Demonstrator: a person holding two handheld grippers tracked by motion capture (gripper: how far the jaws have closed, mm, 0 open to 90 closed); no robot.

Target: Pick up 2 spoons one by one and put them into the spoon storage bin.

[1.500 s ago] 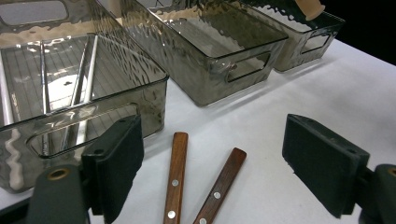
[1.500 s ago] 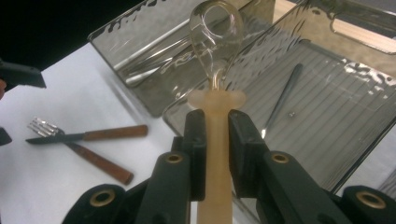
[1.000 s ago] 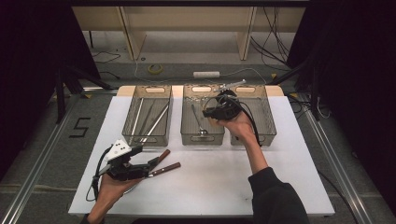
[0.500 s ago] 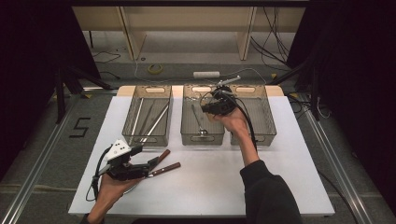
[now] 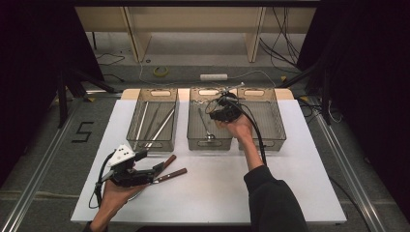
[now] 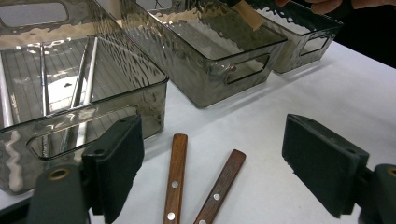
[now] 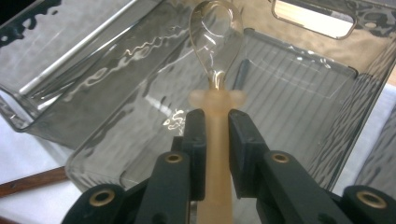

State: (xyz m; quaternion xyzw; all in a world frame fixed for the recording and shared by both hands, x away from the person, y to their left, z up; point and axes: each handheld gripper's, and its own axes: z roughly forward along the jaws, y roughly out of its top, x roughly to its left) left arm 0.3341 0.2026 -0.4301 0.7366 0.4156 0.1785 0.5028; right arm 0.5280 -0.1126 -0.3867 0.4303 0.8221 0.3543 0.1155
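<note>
Clamping a spoon (image 7: 215,56) by its pale handle, the right hand-held gripper (image 7: 215,140) holds it bowl-forward over the middle smoky bin (image 7: 299,93). Near the table's (image 5: 290,164) front edge, the left hand-held gripper (image 6: 215,163) rests with jaws spread wide, two wooden-handled utensils (image 6: 175,182) lying between them, untouched.

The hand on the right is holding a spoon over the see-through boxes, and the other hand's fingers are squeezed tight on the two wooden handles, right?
Not quite. The left gripper has its fingers wide open, with the two wooden handles lying loose on the table between them, as the left gripper view shows. The right gripper does hold the spoon over the boxes.
</note>
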